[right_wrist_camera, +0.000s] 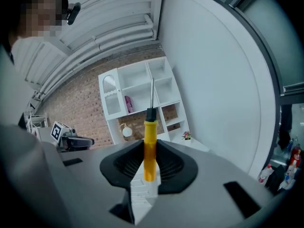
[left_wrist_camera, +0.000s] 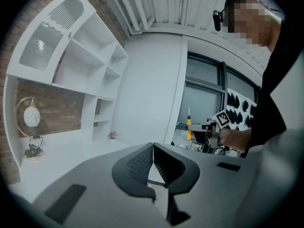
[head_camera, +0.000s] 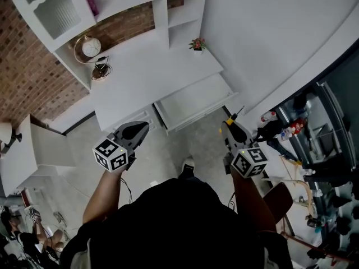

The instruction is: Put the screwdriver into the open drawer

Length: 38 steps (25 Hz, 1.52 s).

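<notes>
Your right gripper (right_wrist_camera: 150, 158) clamps the yellow-handled, metal-shafted screwdriver (right_wrist_camera: 150, 141). Your left gripper (left_wrist_camera: 153, 149) is closed on nothing. The open white drawer (head_camera: 196, 101) lies well apart, so 1 step remains: delivery.

Screwdriver (right_wrist_camera: 149, 141): yellow handle, black collar, thin metal shaft; clamped by the handle in the right gripper (right_wrist_camera: 150, 158), shaft toward 12 o'clock. Open drawer (head_camera: 197, 118): white, shallow, pulled out, at the screwdriver's 10 o'clock in head view.

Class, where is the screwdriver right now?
The screwdriver is clamped in the right claw, at the head view's right, near the open drawer's front corner.
</notes>
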Available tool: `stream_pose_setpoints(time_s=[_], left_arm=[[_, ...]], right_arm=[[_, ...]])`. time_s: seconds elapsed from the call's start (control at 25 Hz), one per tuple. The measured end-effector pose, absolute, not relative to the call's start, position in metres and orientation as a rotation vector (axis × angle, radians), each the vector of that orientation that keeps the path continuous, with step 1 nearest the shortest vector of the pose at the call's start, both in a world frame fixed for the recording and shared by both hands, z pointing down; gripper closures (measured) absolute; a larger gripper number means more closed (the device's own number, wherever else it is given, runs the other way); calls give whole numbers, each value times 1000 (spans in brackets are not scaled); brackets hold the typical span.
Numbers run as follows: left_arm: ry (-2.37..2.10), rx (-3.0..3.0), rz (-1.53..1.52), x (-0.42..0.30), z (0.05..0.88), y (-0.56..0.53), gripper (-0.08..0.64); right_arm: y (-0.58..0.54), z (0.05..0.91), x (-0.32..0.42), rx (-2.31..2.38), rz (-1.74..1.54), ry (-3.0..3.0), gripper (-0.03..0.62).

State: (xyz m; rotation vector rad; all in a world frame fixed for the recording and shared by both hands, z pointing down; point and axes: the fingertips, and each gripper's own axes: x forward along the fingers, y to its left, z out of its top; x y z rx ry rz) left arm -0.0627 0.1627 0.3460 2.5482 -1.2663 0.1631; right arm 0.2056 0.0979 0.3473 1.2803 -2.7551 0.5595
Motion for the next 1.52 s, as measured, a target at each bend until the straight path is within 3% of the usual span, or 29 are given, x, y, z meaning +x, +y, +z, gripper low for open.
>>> stream_pose_setpoints(time_s=[1.52], left_arm=[[-1407, 2410, 158, -46, 356, 47, 540]], right_arm=[[-54, 377, 221, 1092, 635, -2735, 506]])
